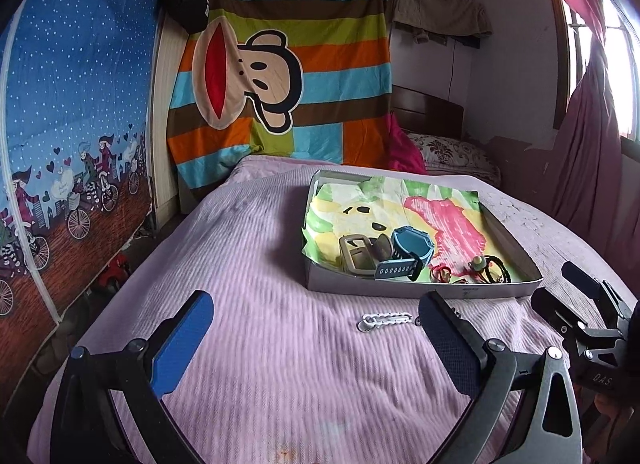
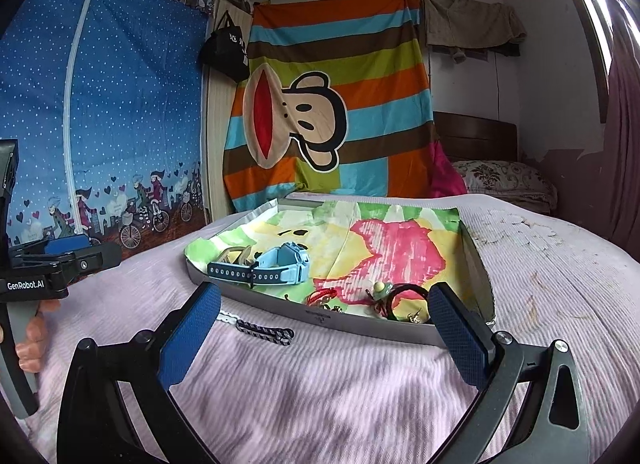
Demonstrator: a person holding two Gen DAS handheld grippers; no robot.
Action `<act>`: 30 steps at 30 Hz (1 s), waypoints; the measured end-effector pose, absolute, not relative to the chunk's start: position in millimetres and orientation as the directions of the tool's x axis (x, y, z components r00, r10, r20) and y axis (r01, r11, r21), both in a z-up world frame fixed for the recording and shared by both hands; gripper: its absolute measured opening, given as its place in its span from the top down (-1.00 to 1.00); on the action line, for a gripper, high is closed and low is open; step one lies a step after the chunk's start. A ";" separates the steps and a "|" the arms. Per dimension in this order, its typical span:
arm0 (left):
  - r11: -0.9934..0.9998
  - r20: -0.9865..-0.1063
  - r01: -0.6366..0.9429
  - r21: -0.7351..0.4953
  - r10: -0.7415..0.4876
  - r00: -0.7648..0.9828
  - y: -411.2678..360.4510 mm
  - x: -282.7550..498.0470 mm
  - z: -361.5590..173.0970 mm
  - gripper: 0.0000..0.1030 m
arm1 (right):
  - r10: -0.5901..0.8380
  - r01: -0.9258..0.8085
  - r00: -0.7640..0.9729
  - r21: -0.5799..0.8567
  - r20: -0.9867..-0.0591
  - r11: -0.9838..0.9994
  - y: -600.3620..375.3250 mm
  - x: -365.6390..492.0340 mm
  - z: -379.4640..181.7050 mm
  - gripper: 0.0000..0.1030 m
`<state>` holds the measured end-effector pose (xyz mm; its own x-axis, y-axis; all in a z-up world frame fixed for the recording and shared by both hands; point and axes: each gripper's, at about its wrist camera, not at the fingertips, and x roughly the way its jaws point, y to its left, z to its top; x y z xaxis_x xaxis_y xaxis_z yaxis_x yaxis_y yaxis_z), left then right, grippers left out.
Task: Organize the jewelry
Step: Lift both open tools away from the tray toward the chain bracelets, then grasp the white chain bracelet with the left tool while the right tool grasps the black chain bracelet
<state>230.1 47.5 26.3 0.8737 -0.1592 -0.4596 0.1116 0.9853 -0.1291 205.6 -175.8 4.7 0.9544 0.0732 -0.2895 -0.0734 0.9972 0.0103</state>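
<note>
From my left wrist camera, the small trinkets (image 1: 472, 270) in the near corner of the shallow grey cardboard box (image 1: 420, 293) are too tiny to tell apart. The right jaw pad covers one end of the white beaded chain (image 1: 385, 320) on the lilac ribbed bedspread (image 1: 260, 264). The hand (image 2: 34, 330) holding my left gripper is cut off by the right wrist picture's left edge.

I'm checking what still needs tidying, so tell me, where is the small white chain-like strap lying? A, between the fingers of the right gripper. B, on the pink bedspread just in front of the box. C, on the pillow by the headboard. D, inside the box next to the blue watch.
B: the white strap lies on the pink bedspread just outside the near wall of the box, while the blue watch sits inside it.
</note>
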 end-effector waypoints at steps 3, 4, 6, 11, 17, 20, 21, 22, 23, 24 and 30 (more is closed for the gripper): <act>0.983 -0.490 0.109 -0.149 -0.170 0.855 50.2 237.7 21.4 -1.00 | 0.087 -0.089 0.942 0.007 -0.325 0.996 -174.4 215.3 -2.2 -0.97; 0.982 -0.498 0.110 -0.154 -0.173 0.849 50.6 240.5 20.2 -1.00 | 0.091 -0.095 0.938 0.006 -0.335 0.995 -173.7 218.6 -3.8 -0.98; 0.981 -0.518 0.110 -0.159 -0.178 0.836 51.1 246.0 17.3 -1.00 | 0.102 -0.108 0.929 0.004 -0.357 0.994 -173.0 225.0 -7.3 -0.97; 0.973 -0.567 0.130 -0.191 -0.218 0.794 48.9 261.5 8.7 -1.00 | 0.131 -0.143 0.900 0.003 -0.416 0.990 -169.9 243.0 -16.1 -0.97; 0.958 -0.599 0.167 -0.232 -0.276 0.752 44.7 276.0 -1.1 -0.81 | 0.173 -0.189 0.862 0.016 -0.476 0.982 -167.3 258.9 -27.5 -0.96; 0.947 -0.611 0.195 -0.256 -0.314 0.726 41.7 282.8 -5.4 -0.64 | 0.185 -0.209 0.845 0.009 -0.502 0.978 -164.8 265.9 -32.6 -0.72; 0.942 -0.613 0.206 -0.265 -0.330 0.718 41.2 284.7 -6.8 -0.56 | 0.188 -0.215 0.838 0.007 -0.512 0.977 -164.0 268.8 -34.3 -0.59; 0.937 -0.615 0.217 -0.274 -0.344 0.709 40.1 286.5 -8.2 -0.52 | 0.191 -0.221 0.831 0.005 -0.522 0.975 -162.6 271.8 -35.5 -0.48; 0.932 -0.618 0.230 -0.282 -0.359 0.700 39.3 288.6 -9.1 -0.44 | 0.195 -0.228 0.823 0.004 -0.533 0.974 -161.8 274.7 -37.8 -0.43; 0.926 -0.620 0.243 -0.290 -0.375 0.689 38.4 290.6 -10.4 -0.34 | 0.202 -0.237 0.815 0.005 -0.543 0.971 -161.0 277.4 -39.4 -0.37; 0.880 -0.630 0.306 -0.363 -0.474 0.615 33.3 303.6 -18.9 0.06 | 0.243 -0.280 0.769 0.029 -0.591 0.959 -158.1 294.3 -46.3 -0.12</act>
<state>303.6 33.3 -18.9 0.6154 -0.4739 -0.6298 0.3059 0.8800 -0.3633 294.3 -158.1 -46.3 0.7691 0.2427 -0.5912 -0.2804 0.9595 0.0292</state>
